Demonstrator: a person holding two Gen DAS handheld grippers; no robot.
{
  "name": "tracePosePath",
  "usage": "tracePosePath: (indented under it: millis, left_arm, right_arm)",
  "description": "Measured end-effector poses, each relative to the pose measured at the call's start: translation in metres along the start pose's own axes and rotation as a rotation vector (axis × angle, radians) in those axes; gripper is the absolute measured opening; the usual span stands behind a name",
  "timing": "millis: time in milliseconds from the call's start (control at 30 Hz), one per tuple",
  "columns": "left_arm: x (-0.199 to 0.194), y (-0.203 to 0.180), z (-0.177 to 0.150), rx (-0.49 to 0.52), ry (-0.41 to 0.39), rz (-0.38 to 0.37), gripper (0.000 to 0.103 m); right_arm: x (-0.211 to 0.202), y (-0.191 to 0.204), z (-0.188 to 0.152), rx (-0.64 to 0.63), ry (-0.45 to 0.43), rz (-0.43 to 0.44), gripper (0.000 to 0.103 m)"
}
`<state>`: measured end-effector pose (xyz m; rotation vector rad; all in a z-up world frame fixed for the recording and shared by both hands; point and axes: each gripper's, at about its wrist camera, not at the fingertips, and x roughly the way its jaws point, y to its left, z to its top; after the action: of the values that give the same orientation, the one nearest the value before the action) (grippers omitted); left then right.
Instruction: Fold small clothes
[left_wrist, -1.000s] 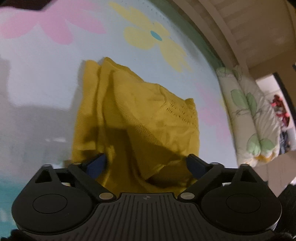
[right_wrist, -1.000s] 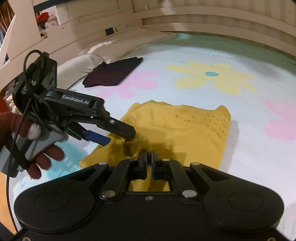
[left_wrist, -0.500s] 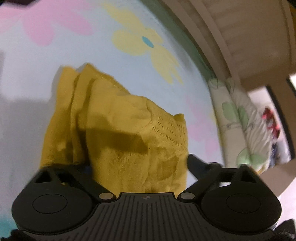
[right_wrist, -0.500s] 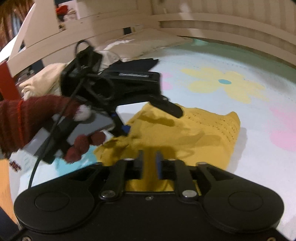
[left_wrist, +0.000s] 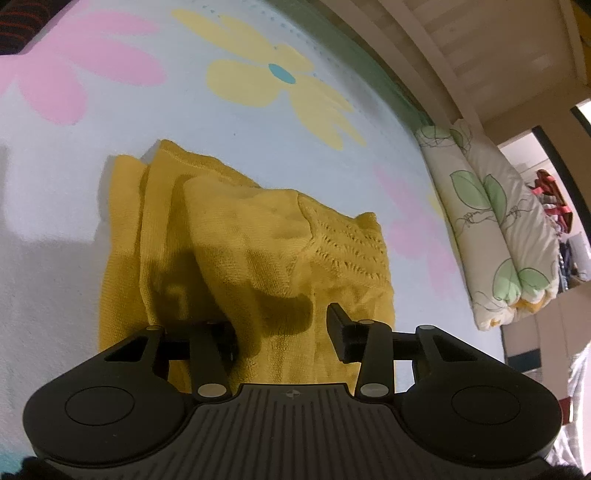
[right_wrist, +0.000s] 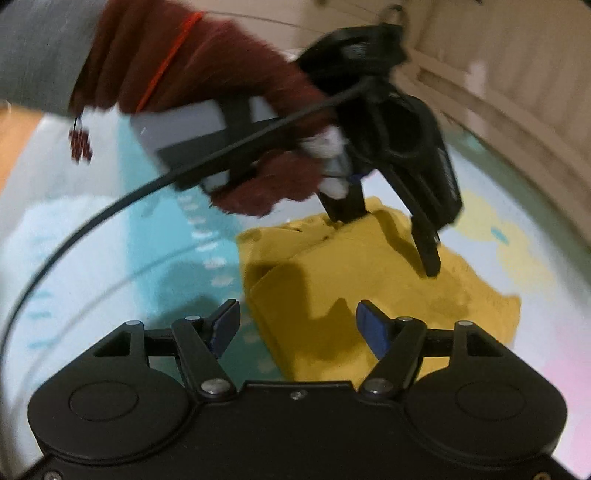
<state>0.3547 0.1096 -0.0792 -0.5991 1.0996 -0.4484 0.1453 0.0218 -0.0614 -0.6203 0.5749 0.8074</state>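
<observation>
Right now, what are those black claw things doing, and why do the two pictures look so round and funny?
They are hand-held grabbers, one in each of a person's hands, each carrying a wide round-eyed camera looking along its fingers. One picture is from the left gripper, the other from the right gripper. A mustard-yellow knitted top lies on the pale blue flowered bedsheet to be folded. The left gripper is closing around a bunched fold of it. The right one is opening and holds nothing. The dark red fuzzy-gloved hand carries the left grabber.
</observation>
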Motion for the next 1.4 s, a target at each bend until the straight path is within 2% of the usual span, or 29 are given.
tracePosePath:
  millis: [100,233,400,533,633,833,933,1033,1067,1100,1133,1167,1300,1400]
  left_arm:
    - [0.000,0.002,0.001,-0.007,0.005,-0.007,0.041]
    - [0.003,0.004,0.002,-0.022,0.007,-0.008,0.042]
    - [0.006,0.005,0.003,-0.023,0.004,-0.004,0.047]
    - [0.007,0.004,0.004,-0.020,0.007,-0.005,0.047]
    - [0.007,0.004,0.004,-0.028,0.006,-0.009,0.047]
    - [0.008,0.005,0.005,-0.030,0.005,-0.004,0.047]
    - [0.010,0.004,0.005,-0.025,0.000,0.002,0.047]
    - [0.012,0.001,0.005,0.000,-0.014,0.012,0.046]
    - [0.012,-0.001,0.005,0.014,-0.016,0.011,0.046]
    - [0.013,-0.002,0.005,0.031,-0.020,0.008,0.045]
    - [0.012,-0.004,0.004,0.053,-0.026,0.001,0.033]
    - [0.011,-0.006,0.003,0.075,-0.041,0.010,0.016]
    - [0.004,-0.012,0.004,0.119,-0.070,0.046,0.014]
    - [-0.006,-0.029,0.005,0.209,-0.114,0.074,0.013]
  right_arm:
    - [0.007,0.006,0.002,-0.041,0.003,-0.054,0.067]
    - [0.011,-0.005,0.000,-0.010,0.038,-0.120,0.064]
    - [0.011,0.005,0.000,-0.040,0.017,-0.077,0.064]
    - [0.006,0.014,0.001,-0.090,-0.004,-0.041,0.064]
    - [0.012,0.019,0.001,-0.132,0.018,-0.077,0.064]
    - [0.015,-0.005,0.001,-0.020,0.035,-0.158,0.064]
    - [0.015,-0.002,0.000,-0.026,0.022,-0.115,0.064]
    - [0.014,0.013,0.000,-0.090,0.020,-0.091,0.064]
    - [0.015,0.016,0.000,-0.100,0.023,-0.087,0.061]
    - [0.018,0.016,0.001,-0.095,0.029,-0.083,0.047]
    - [0.020,0.014,0.002,-0.073,0.039,-0.074,0.015]
    - [0.020,0.010,0.004,-0.045,0.044,-0.064,0.011]
    - [0.013,-0.005,0.007,0.053,0.031,-0.065,0.010]
    - [0.000,-0.014,0.009,0.125,-0.001,-0.093,0.010]
